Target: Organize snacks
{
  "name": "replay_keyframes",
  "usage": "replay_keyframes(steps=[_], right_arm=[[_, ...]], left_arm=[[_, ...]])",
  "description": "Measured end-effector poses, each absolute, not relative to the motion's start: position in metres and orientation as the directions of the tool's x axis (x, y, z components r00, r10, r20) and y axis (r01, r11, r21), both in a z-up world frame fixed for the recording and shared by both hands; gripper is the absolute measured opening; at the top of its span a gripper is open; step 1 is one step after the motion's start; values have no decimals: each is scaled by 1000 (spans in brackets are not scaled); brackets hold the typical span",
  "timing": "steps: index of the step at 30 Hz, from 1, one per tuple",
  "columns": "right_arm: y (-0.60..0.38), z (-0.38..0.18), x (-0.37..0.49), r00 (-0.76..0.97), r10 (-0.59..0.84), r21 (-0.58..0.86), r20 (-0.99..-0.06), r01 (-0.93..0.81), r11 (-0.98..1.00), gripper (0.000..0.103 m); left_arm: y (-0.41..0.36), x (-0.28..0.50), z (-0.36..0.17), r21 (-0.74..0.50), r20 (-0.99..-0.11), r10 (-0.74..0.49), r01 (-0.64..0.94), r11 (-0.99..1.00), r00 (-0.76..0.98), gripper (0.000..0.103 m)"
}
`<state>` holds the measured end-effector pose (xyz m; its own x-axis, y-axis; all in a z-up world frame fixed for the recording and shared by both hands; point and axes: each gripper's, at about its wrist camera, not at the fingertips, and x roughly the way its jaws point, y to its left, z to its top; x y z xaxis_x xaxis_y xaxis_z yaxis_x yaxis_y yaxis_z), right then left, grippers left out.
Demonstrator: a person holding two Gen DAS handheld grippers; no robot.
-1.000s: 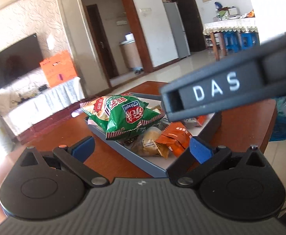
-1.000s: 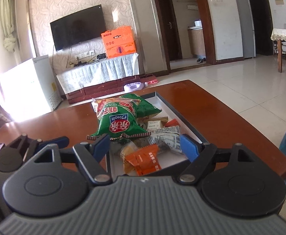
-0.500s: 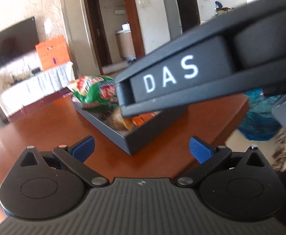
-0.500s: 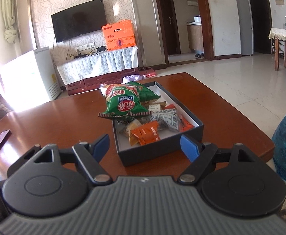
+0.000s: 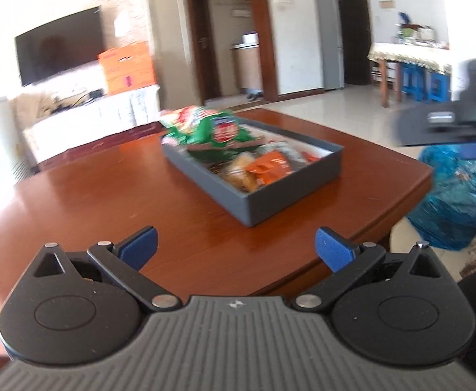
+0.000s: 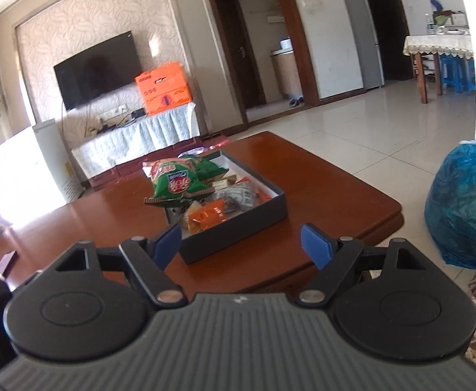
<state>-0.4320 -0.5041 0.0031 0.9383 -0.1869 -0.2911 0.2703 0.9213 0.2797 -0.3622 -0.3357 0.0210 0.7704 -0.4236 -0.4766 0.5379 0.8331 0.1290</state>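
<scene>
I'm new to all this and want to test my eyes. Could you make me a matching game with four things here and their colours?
Things:
1. chip bag
2. snack box
3. plastic sack on the floor
4. carton by the TV

Colours:
a. orange
b. dark grey
c. green
d. blue

Pairs: 1-c, 2-b, 3-d, 4-a
</scene>
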Motion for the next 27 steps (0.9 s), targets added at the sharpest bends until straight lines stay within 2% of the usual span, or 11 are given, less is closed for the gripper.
replay_keyframes(steps=[3,12,18,27], right_arm=[[-504,1,-441,934,-188,269,-304,273,923,85],[-487,-5,-448,928,-164,197,-336,239,951,86],[-494,-8,-450,928,-158,238,-338,247,939,86],[-489,-10,-454,918,-152,215,-366,242,946,86]], left_arm=[[-329,-355,25,115,-484,-397,506,855,780,103],[-329,-358,37,101,-446,-430,522,847,785,103],[-328,-363,43,96,-419,-487,570,816,767,103],[-325,-366,48,71,-413,-512,587,806,753,103]])
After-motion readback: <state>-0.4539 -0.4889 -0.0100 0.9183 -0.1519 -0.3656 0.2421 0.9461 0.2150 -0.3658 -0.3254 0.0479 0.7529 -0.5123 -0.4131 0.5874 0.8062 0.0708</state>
